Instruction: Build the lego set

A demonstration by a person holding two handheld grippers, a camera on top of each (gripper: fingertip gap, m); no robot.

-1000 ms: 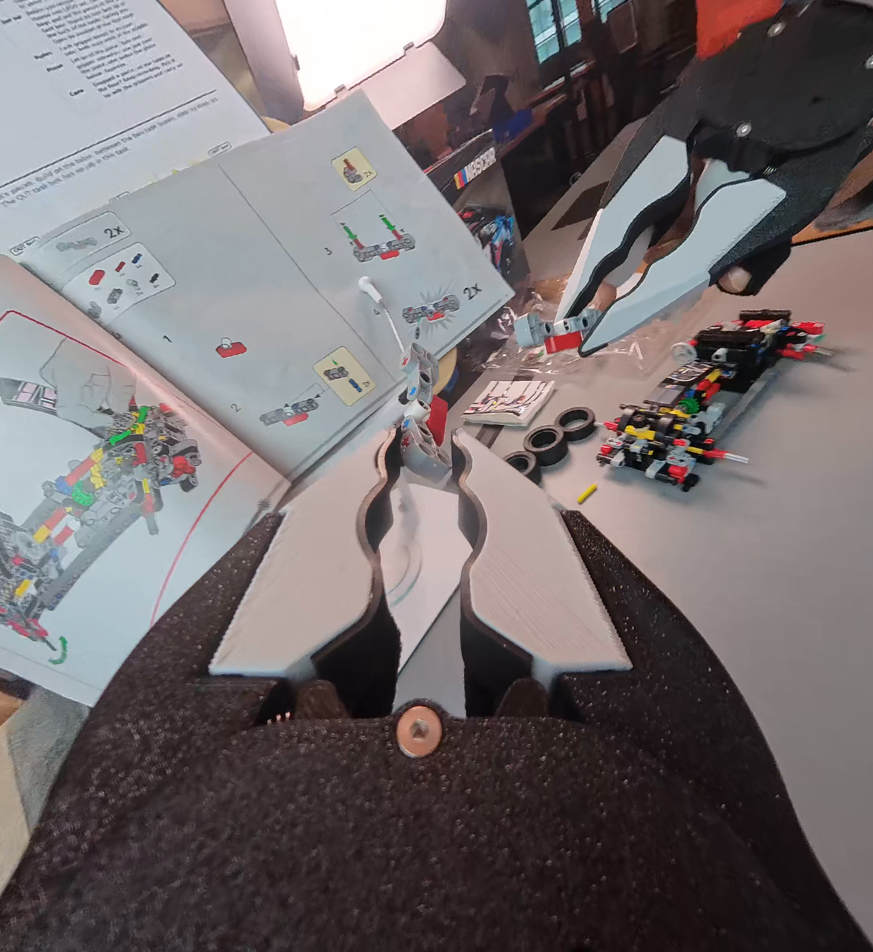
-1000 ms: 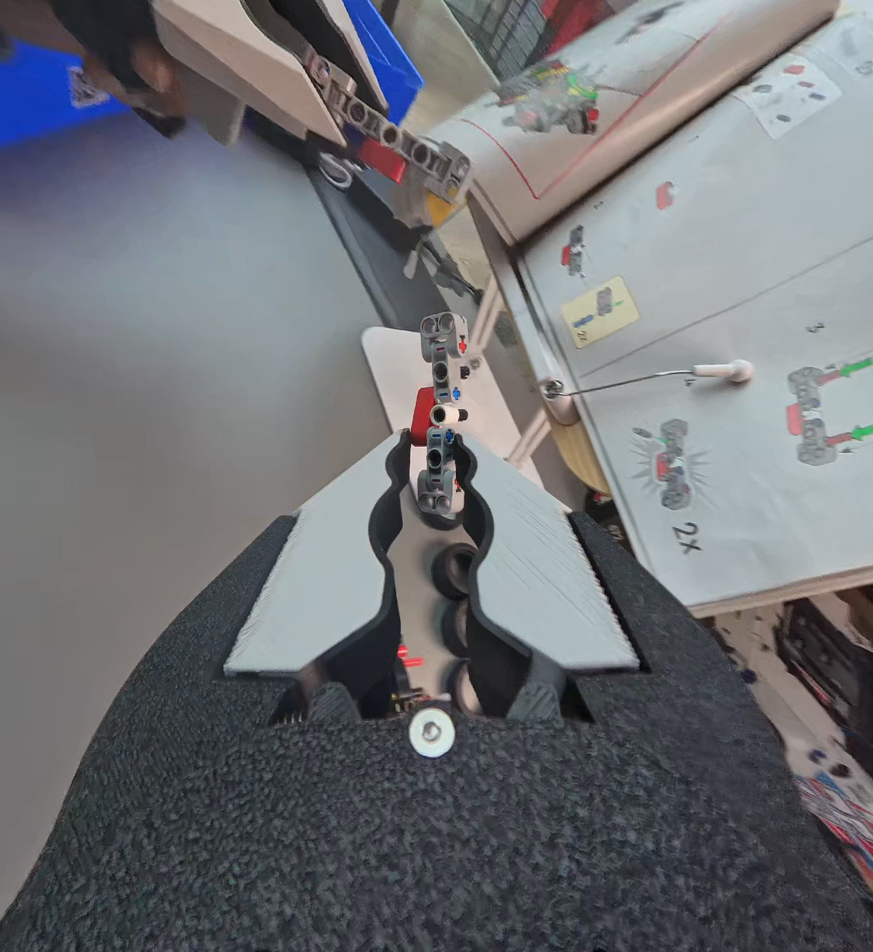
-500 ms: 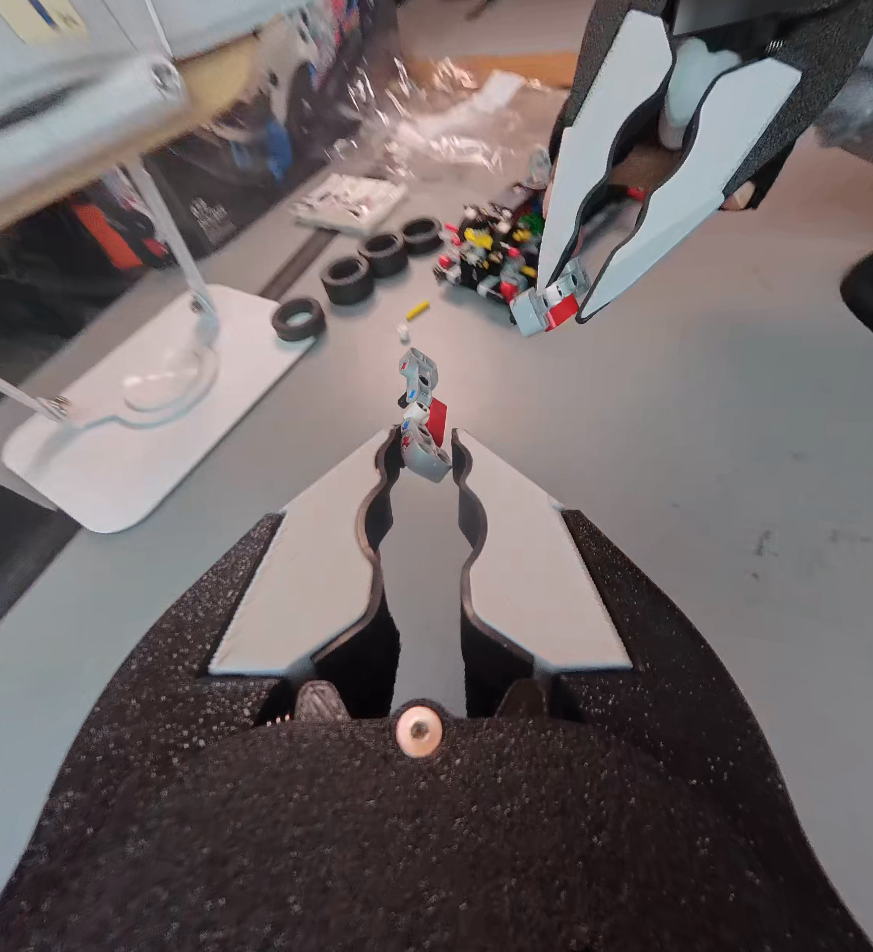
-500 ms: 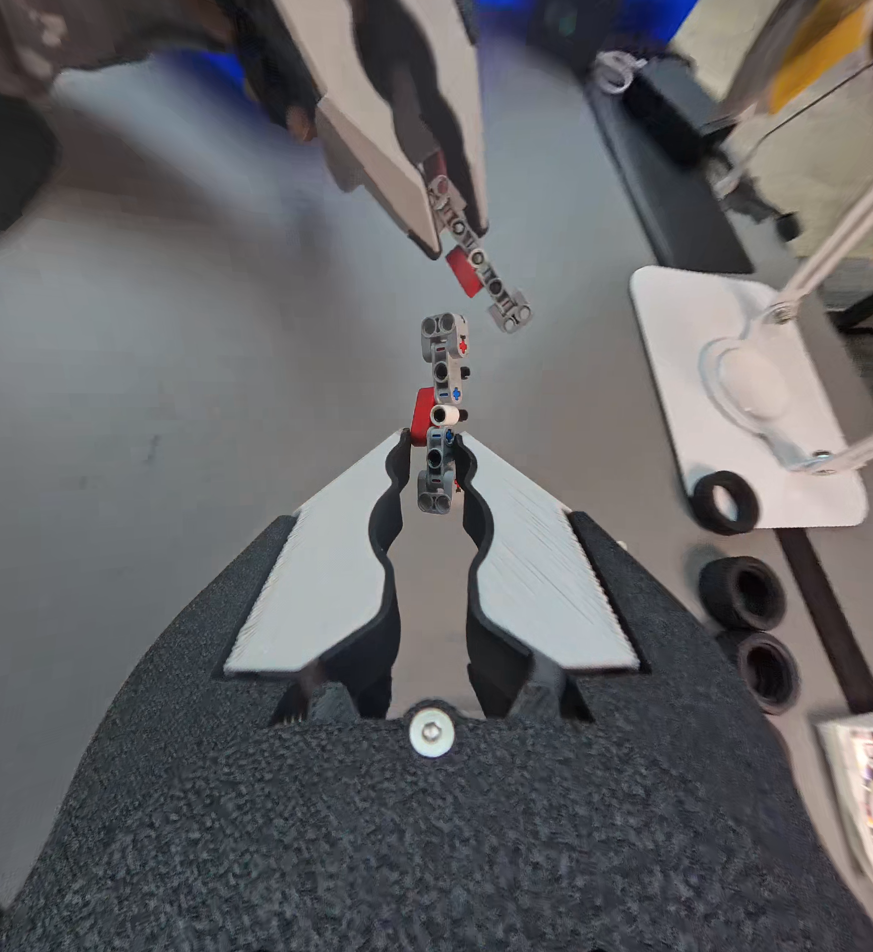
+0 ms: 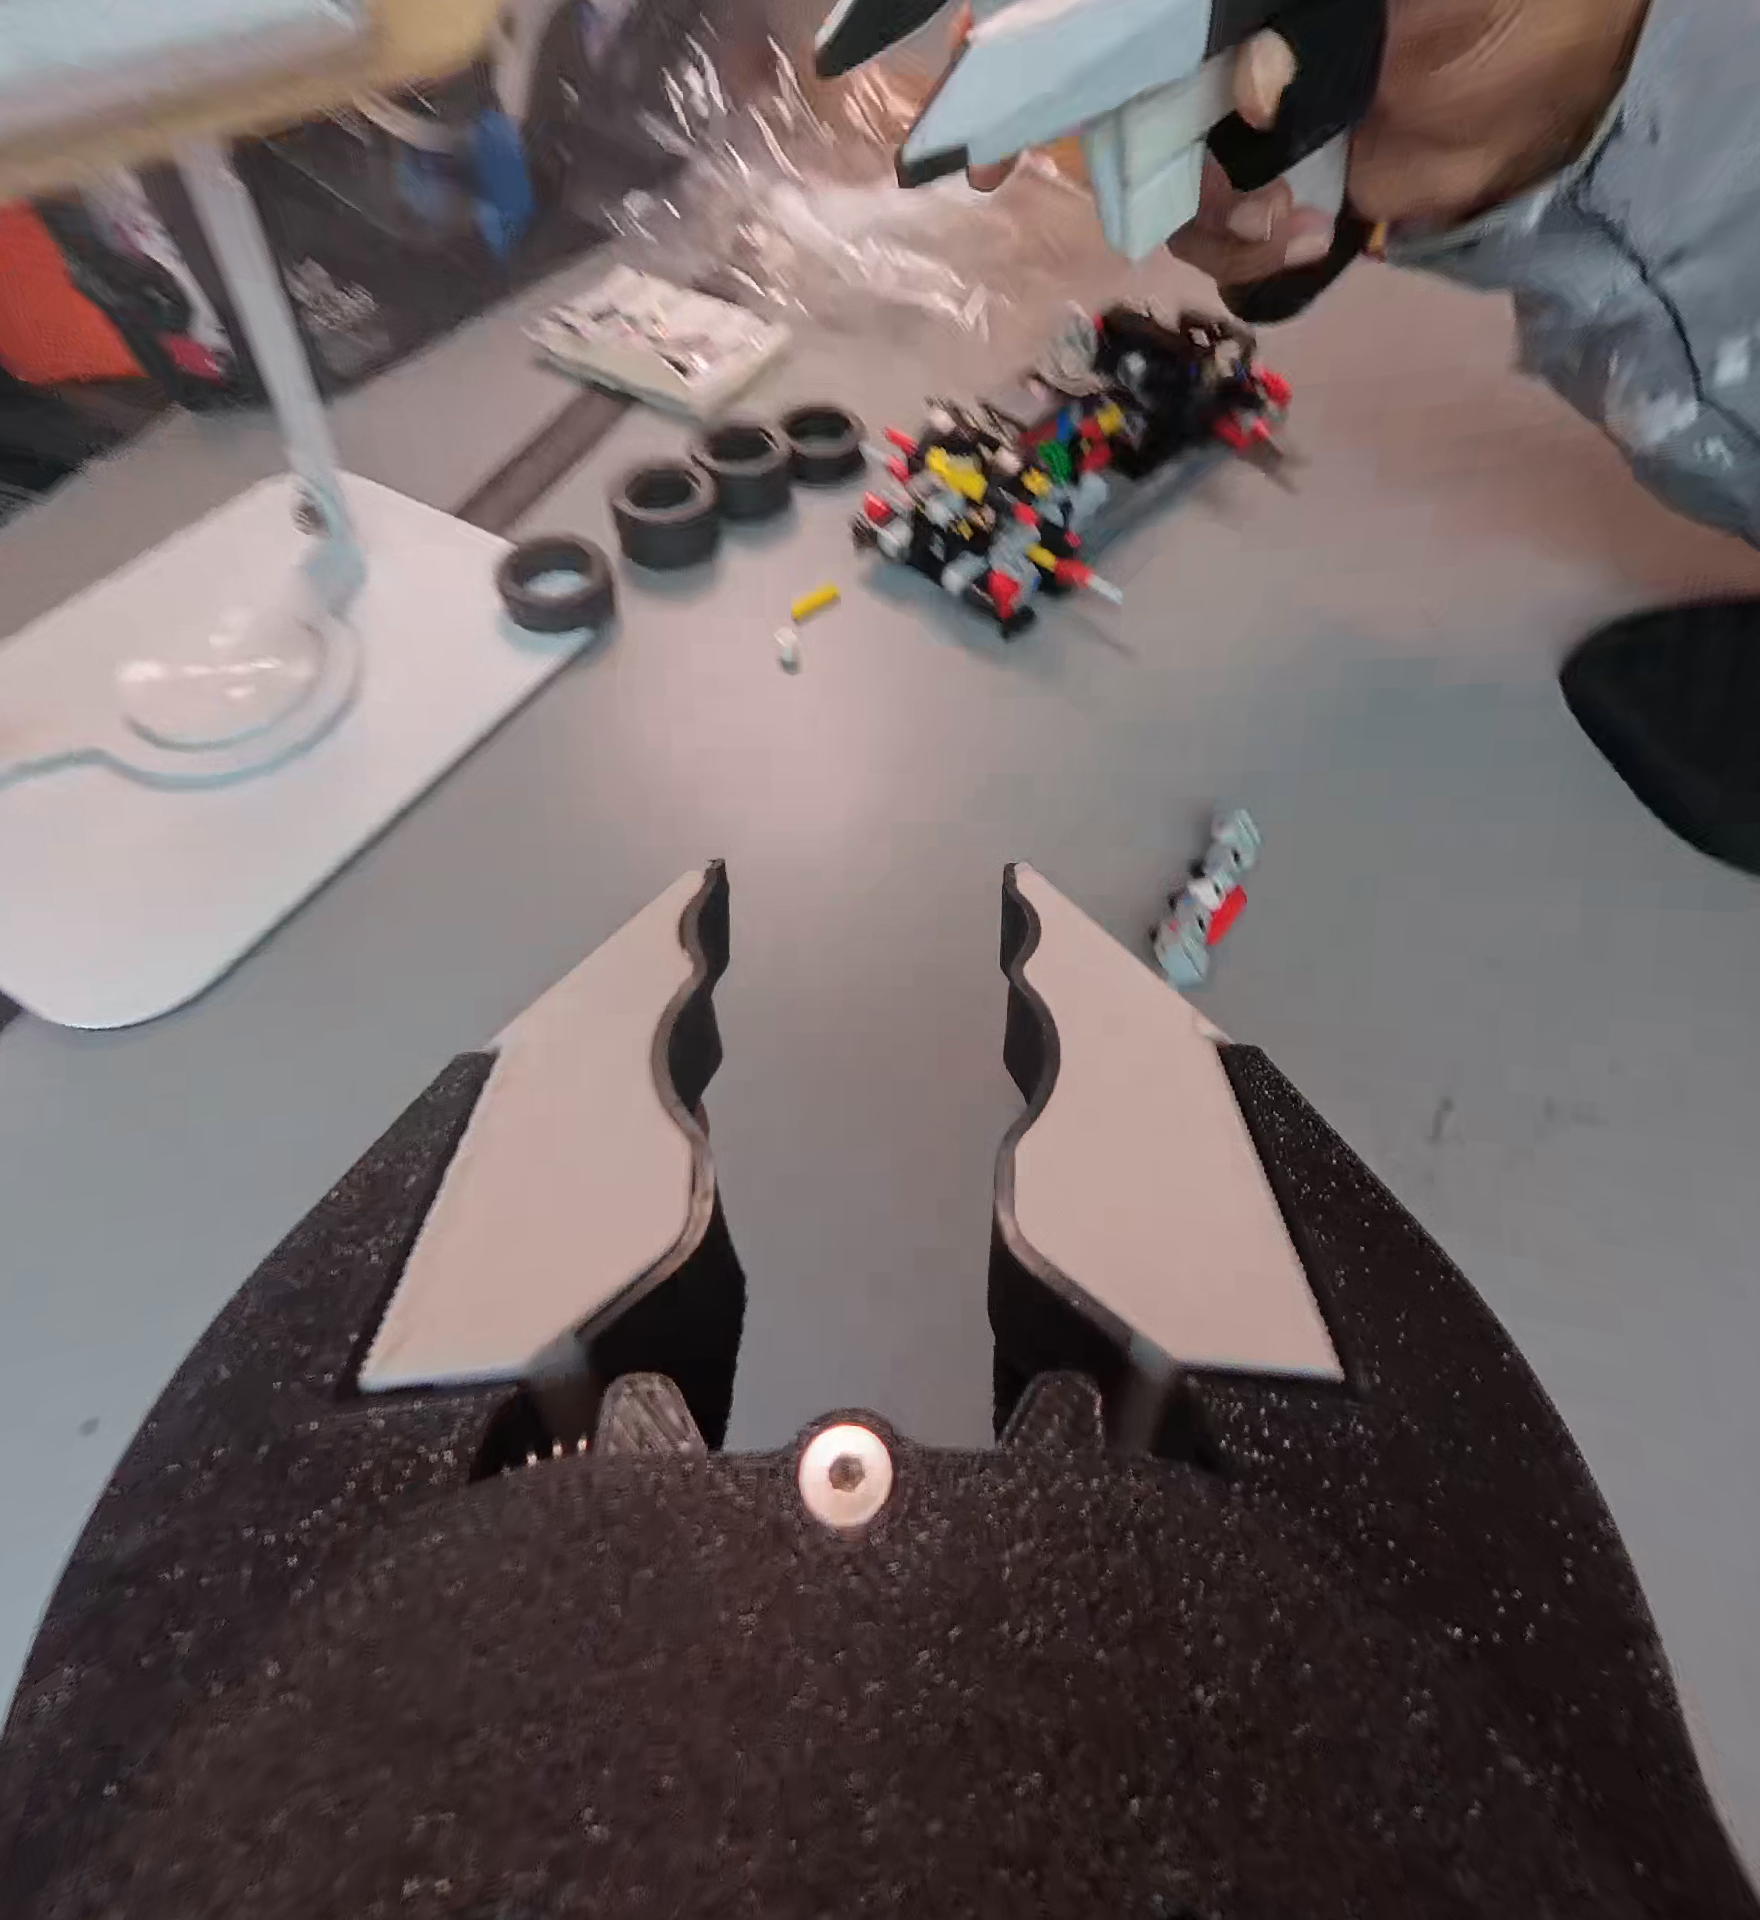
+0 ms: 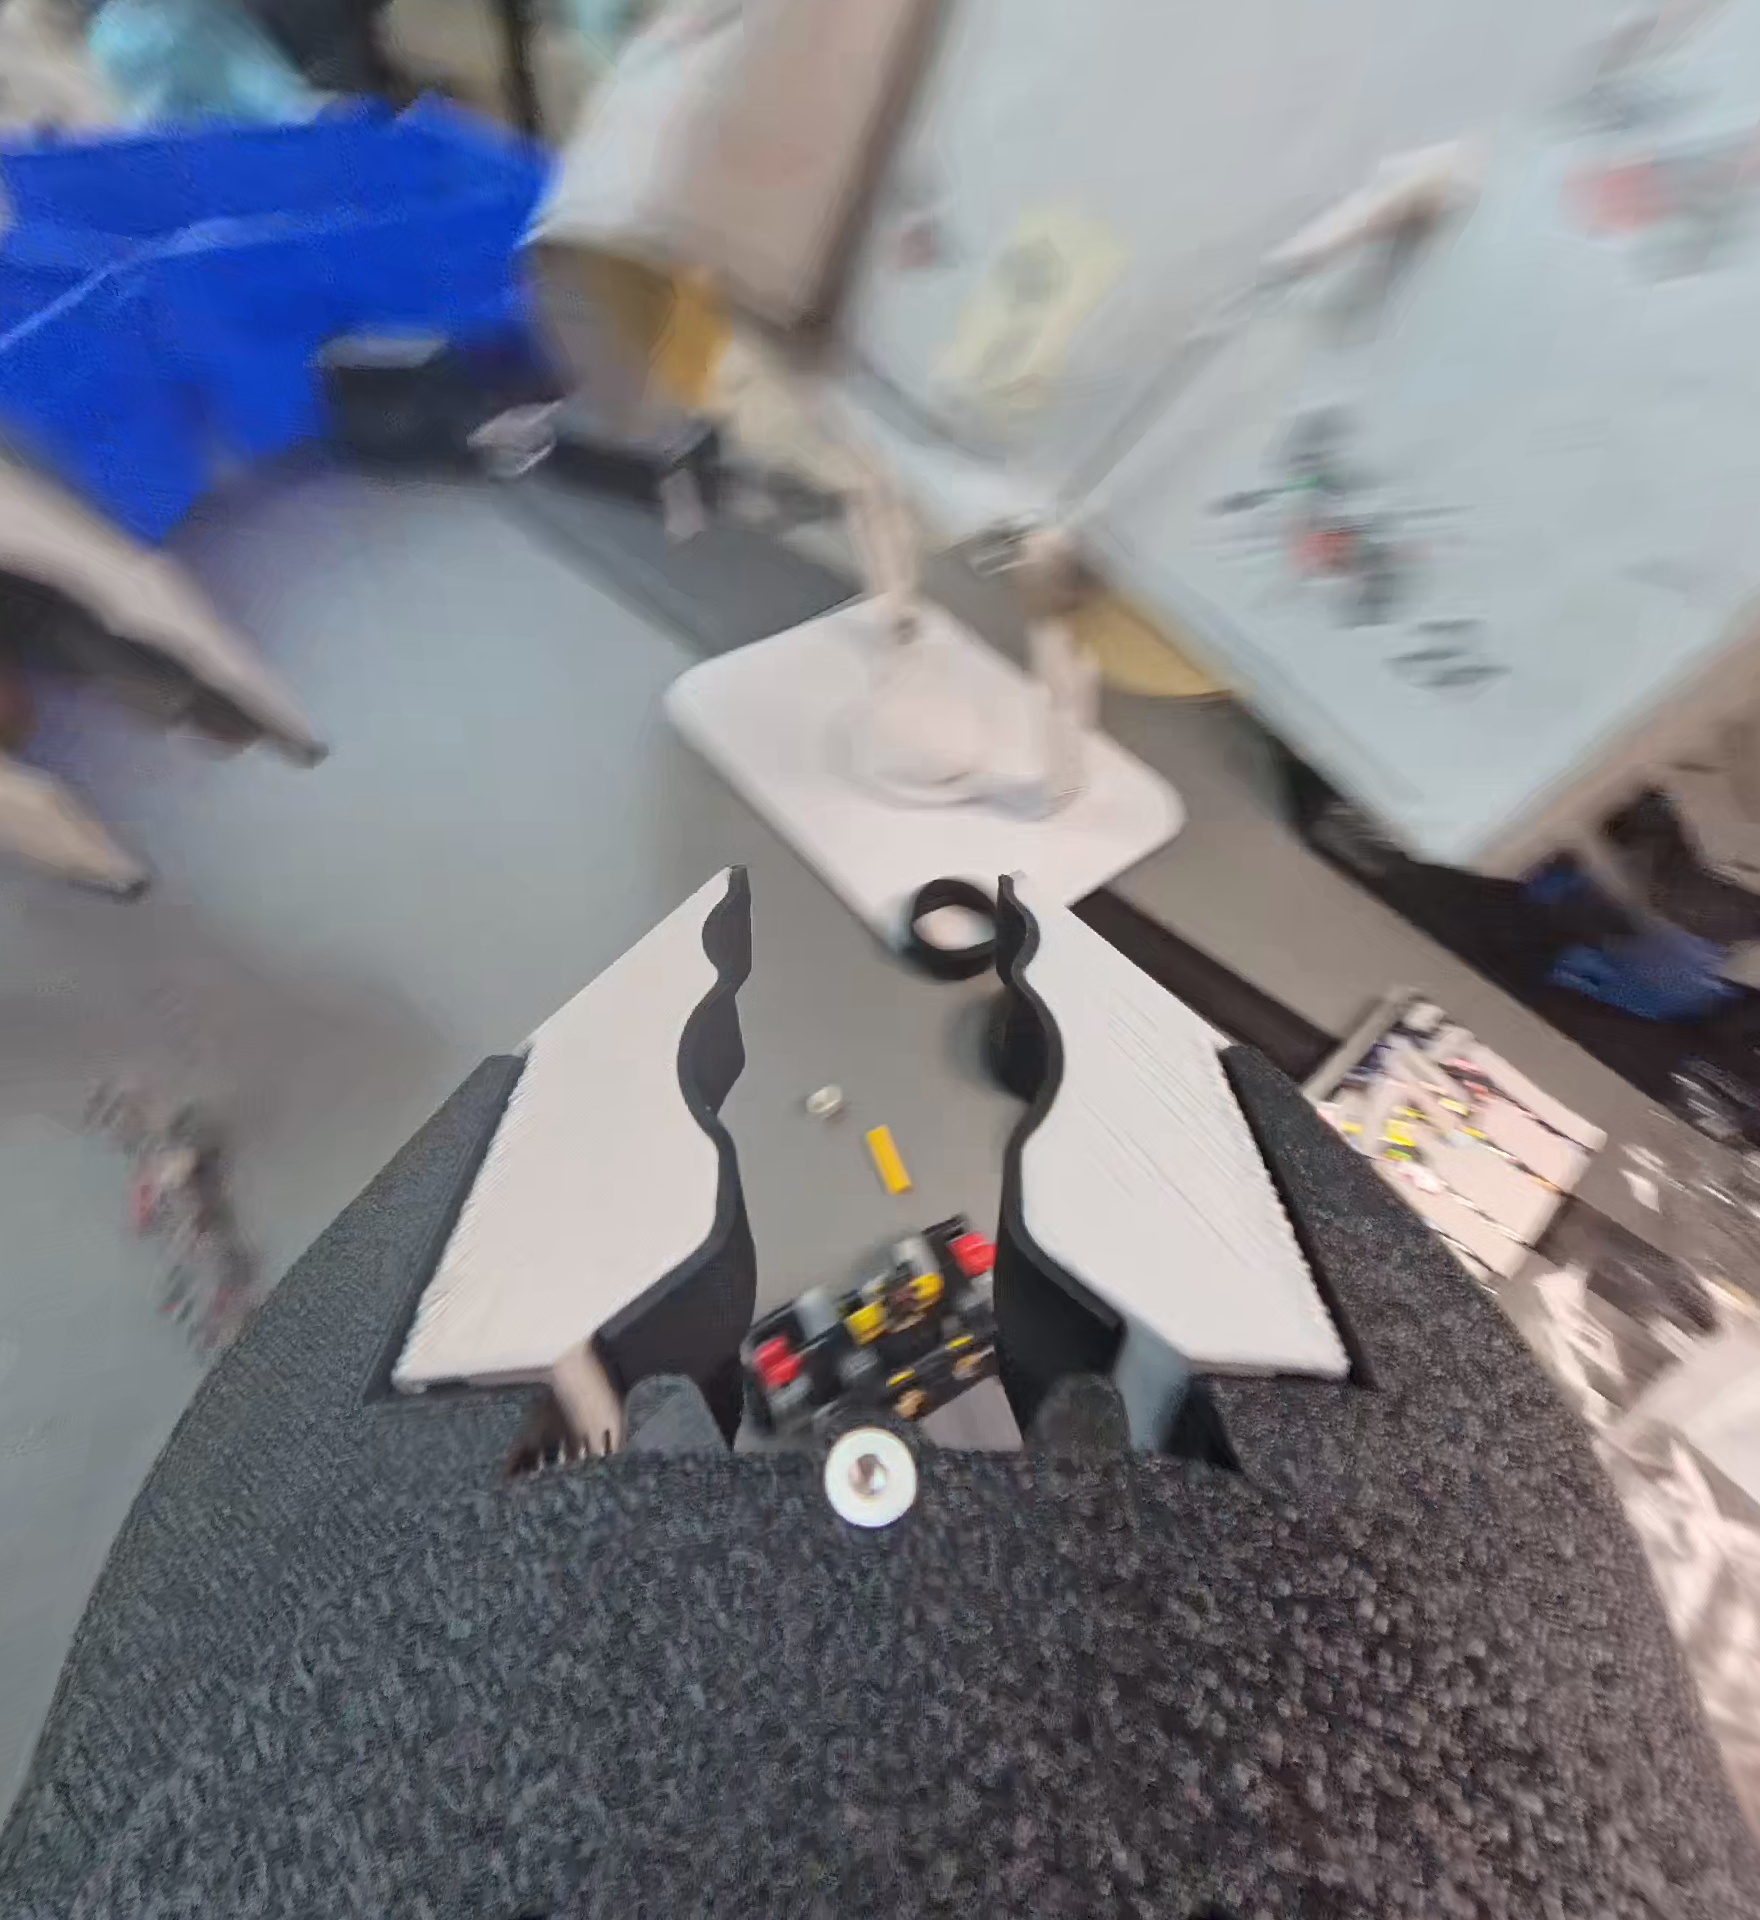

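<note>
Left gripper (image 5: pixel 860 883): I have it released, jaws wide apart, nothing between them, hanging over bare grey worktop (image 5: pixel 1323 1299)

Right gripper (image 6: pixel 871 896): also released and empty, jaws spread; it hangs above the part-built car (image 6: pixel 881 1325), whose end shows between the finger roots

Small sub-assembly (image 5: pixel 1203 899): a grey and red piece lying loose on the worktop just beside my left gripper's right fingertip, apart from it; a second like it shows as a blur at the left of the right wrist view (image 6: pixel 175 1195)

Part-built car (image 5: pixel 1063 478): multicoloured chassis resting on the worktop well ahead of the left gripper, four black tyres (image 5: pixel 741 468) in a row to its left, none fitted

Loose bits: a yellow pin (image 5: pixel 814 601) and a pale bush (image 5: pixel 788 649) lie between the tyres and the chassis

Instruction booklet (image 6: pixel 1427 364): propped on a stand whose white base (image 5: pixel 180 748) sits at the left; too smeared to follow here

Step in hand, as I judge it: both sub-assemblies are set down, and the chassis comes next

Doing it well: I would steady both views first, since both are blurred, then close the right gripper across a solid beam of the chassis, not on its protruding red pins, and keep it flat on the worktop while the left picks up the small piece by its grey ends so its connectors stay free

Risk: a slanted pinch on so small a piece may flick it away
</note>
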